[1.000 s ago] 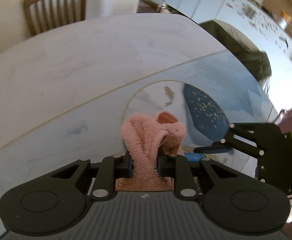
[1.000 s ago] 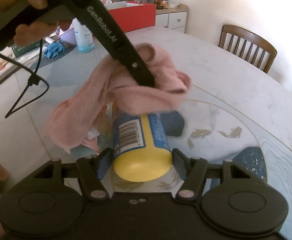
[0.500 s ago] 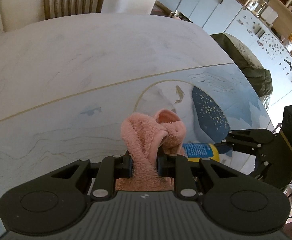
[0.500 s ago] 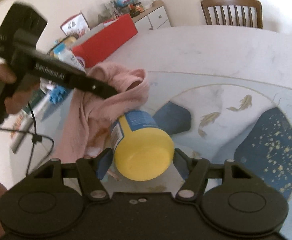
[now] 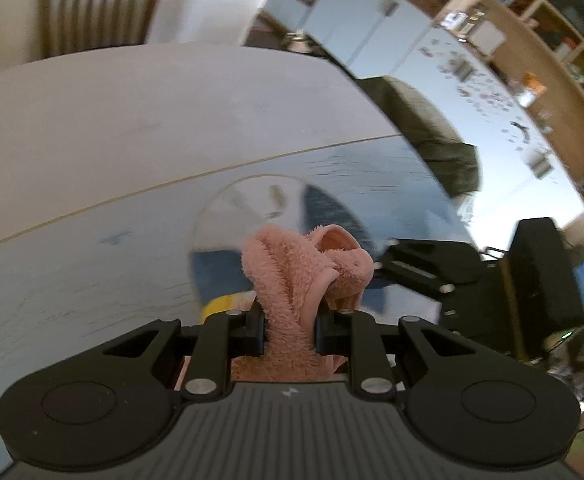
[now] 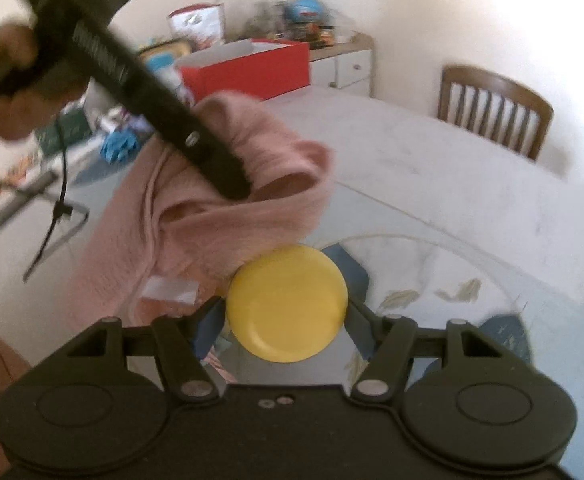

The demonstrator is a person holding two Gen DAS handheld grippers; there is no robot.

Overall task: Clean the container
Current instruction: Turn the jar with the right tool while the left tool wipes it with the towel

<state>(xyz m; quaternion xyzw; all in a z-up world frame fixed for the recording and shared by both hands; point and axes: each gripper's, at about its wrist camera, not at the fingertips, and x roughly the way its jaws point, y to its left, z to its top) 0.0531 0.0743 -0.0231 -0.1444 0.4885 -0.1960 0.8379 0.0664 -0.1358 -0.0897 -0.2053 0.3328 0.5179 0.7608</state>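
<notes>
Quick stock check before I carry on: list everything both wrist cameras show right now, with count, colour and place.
Container: one, yellow end facing the camera, clamped in the right tool.
Cloth: one, pink, fluffy, pinched in the left tool and draped over the container.
Table: one, pale marbled top with a blue fish pattern.
Chair: one, brown wood, at the table's far side.
Red box: one, far end of table.
Blue gloves: crumpled pile, beside the clutter; count unclear.
Left tool: black, shut on cloth.
Right tool: black, shut on container.
Hand: one, gripping the left tool's handle.
</notes>
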